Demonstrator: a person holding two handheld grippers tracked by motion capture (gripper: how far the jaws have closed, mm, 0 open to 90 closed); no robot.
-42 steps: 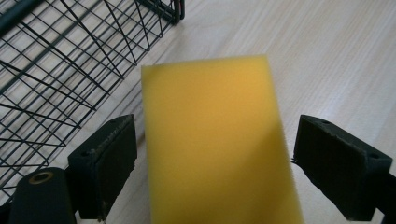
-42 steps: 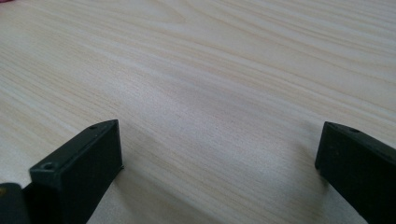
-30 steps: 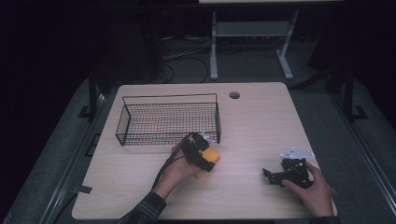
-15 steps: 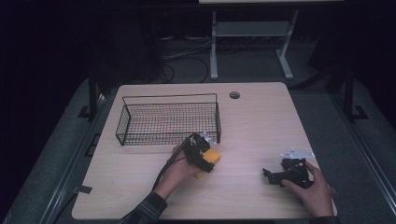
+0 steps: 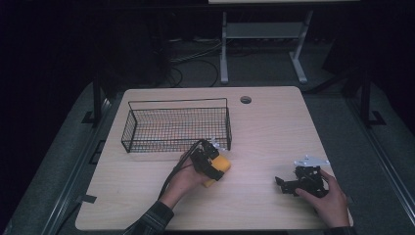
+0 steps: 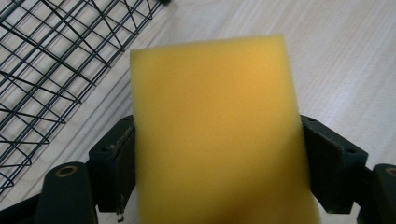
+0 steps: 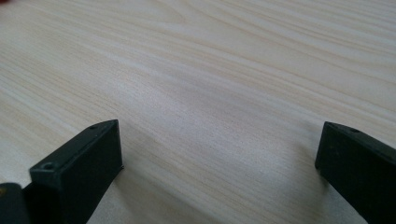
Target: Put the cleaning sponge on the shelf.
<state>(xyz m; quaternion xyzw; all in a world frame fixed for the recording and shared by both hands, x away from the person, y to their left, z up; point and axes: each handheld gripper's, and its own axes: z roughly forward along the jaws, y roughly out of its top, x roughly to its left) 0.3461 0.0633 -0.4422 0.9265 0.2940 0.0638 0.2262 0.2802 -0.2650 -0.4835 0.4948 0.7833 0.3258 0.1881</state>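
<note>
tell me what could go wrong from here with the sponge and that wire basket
The left claw grips the yellow sponge by its sides; being soft, it may squash or slip out when lifted. The sponge sits just outside the wire basket, near its front right corner, so it could catch on the rim if carried over too low. The right claw lies open and low over the table, holding nothing, so it cannot steady the basket if nudged.

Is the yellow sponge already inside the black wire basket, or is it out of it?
Out. The yellow rectangular sponge sits between the left gripper's jaws, over the wooden table, beside the black wire basket.
</note>
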